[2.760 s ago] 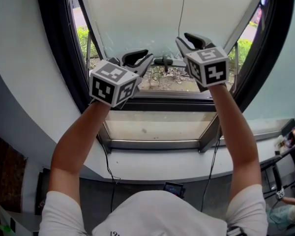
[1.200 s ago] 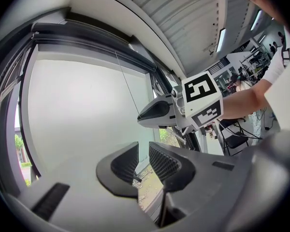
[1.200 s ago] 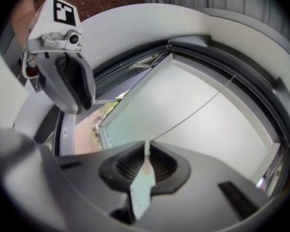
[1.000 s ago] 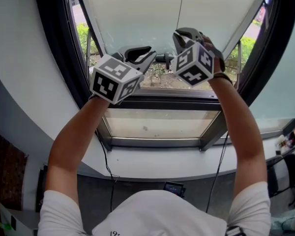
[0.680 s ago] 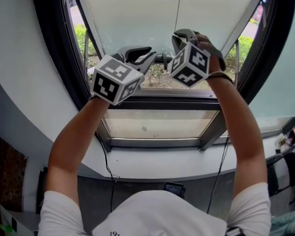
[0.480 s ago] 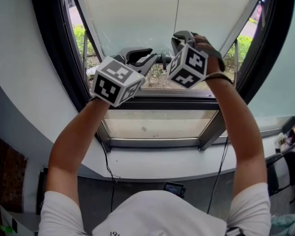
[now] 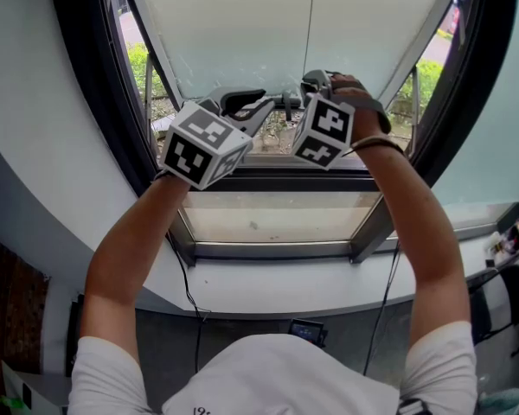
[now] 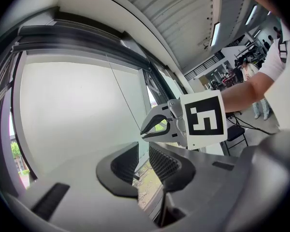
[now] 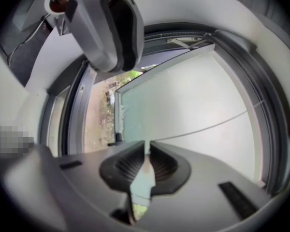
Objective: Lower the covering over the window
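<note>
A pale roller blind (image 7: 242, 24) hangs part way down the dark-framed window; its bottom edge runs just above both grippers. My right gripper (image 7: 316, 80) is shut on that bottom edge, and in the right gripper view the hem (image 9: 146, 170) is pinched between the ribbed pads (image 9: 123, 166). My left gripper (image 7: 264, 104) sits close beside it at the same edge. In the left gripper view its jaws (image 8: 142, 153) stand nearly together with the blind (image 8: 72, 110) running into the narrow slit. A thin cord (image 7: 311, 24) hangs down the middle of the blind.
The black window frame (image 7: 95, 102) curves round both sides. Behind the grippers a dark window handle (image 7: 287, 104) sticks out. Below lie the glass lower pane and the white sill (image 7: 277, 275). Green plants (image 7: 143, 63) show outside. Cables (image 7: 190, 292) hang under the sill.
The right gripper has twisted so its marker cube faces me and has sunk slightly left, toward the left gripper. The left gripper has hardly moved.
</note>
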The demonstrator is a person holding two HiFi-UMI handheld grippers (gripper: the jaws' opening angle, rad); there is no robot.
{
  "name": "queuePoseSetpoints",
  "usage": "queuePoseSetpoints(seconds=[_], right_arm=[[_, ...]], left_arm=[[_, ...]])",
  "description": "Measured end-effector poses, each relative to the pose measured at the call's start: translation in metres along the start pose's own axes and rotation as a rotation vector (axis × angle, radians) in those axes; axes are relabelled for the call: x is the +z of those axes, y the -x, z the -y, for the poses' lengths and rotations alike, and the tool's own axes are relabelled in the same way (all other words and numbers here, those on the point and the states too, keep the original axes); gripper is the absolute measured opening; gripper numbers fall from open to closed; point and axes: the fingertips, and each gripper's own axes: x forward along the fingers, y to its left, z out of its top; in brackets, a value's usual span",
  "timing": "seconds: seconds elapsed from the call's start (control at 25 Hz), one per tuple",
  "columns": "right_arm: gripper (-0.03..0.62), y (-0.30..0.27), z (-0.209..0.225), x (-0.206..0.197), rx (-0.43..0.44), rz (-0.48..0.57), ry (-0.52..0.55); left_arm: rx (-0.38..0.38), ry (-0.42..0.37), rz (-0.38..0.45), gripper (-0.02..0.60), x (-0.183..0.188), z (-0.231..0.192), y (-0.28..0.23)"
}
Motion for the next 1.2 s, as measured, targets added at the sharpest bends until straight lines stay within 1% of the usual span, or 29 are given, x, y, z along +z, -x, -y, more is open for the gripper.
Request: queuePoseSetpoints(seconds=[0.2, 0.36, 0.56, 0.76, 1.0, 1.2], right_arm=[[0.044, 0.001, -0.016, -0.002, 0.029, -0.007, 0.013], [0.044, -0.002, -0.046, -0.01, 0.081, -0.032, 0.05], [0.044, -0.002, -0.078, -0.018, 0.124, -0.033, 0.035], [0.044, 0.0, -0.085, -0.017, 0.13, -0.028, 0.01], [0.044, -0.001, -0.098, -0.017, 0.145, -0.038, 0.024], [0.044, -0.002, -0.122, -0.02, 0.189, -0.052, 0.039]], left_arm=[[0.006, -0.01, -0.007, 0.071, -0.001, 0.0, 0.004], [0.025, -0.011, -0.011, 0.071, -0.002, -0.004, 0.008], [0.04, -0.015, -0.022, 0.071, -0.004, -0.008, 0.012], [0.051, -0.02, -0.028, 0.071, -0.005, -0.012, 0.015], [0.055, -0.027, -0.037, 0.071, -0.009, -0.013, 0.017], [0.088, -0.061, -0.05, 0.072, -0.01, -0.022, 0.021]])
